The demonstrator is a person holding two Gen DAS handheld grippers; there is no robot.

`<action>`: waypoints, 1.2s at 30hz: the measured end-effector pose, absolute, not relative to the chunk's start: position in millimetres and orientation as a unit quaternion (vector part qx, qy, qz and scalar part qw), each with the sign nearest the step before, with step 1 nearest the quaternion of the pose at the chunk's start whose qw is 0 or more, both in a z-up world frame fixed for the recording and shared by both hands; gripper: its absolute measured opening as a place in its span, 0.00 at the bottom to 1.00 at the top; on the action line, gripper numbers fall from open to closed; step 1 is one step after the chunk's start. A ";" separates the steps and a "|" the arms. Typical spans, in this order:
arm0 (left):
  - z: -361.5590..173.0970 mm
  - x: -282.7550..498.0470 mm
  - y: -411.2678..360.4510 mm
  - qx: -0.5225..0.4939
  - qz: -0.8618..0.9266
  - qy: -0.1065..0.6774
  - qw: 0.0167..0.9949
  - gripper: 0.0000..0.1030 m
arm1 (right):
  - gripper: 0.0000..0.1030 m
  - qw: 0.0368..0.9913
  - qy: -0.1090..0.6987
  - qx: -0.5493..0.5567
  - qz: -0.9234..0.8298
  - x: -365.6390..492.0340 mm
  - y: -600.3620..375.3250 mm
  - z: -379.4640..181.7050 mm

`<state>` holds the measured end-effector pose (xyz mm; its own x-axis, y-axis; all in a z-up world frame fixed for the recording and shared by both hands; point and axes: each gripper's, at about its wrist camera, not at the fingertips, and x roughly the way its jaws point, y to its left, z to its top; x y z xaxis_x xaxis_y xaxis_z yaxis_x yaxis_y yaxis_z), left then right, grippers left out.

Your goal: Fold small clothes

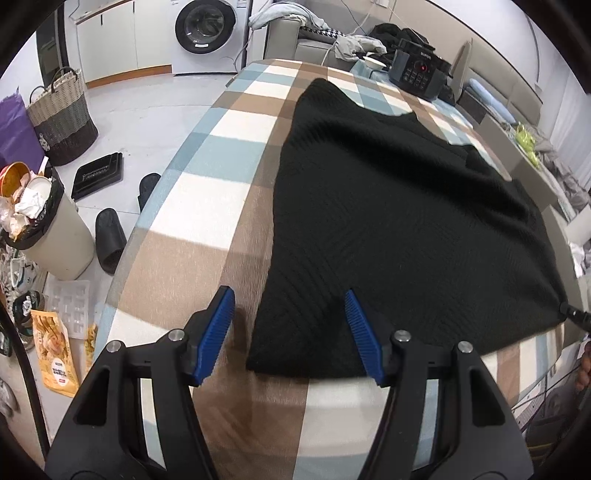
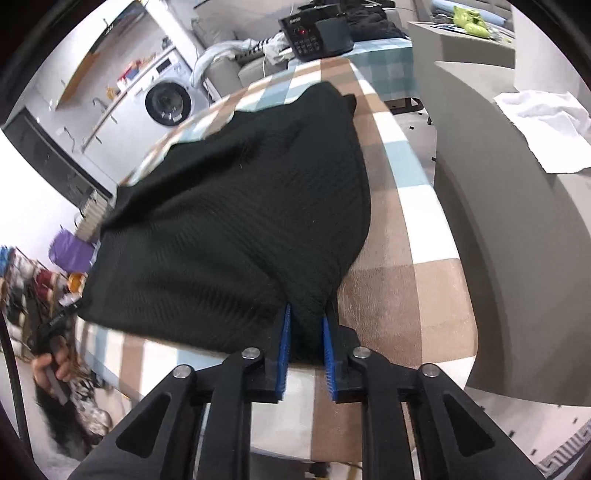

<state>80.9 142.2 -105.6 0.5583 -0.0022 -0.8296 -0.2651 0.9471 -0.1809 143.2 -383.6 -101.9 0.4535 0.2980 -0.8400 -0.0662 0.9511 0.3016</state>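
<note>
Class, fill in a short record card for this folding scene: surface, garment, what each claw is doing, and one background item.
surface: table with a checked cloth
garment: black knit garment, spread flat on the cloth
left claw: open, jaws either side of the garment's near corner, not pinching it
right claw: closed on a bunched corner of the garment
background: washing machine beyond the table
</note>
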 end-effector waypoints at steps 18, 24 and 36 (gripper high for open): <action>-42.8 217.5 163.4 -0.165 0.035 0.404 0.899 0.80 | 0.68 0.892 0.425 0.105 0.113 247.0 -356.1 -26.9; -59.6 289.9 167.3 -0.135 0.064 0.425 0.893 0.80 | 0.68 0.888 0.436 0.090 0.113 271.3 -349.2 -35.3; -99.0 387.1 151.0 -0.099 0.064 0.473 0.873 0.78 | 0.68 0.877 0.460 0.093 0.102 293.9 -350.9 -56.3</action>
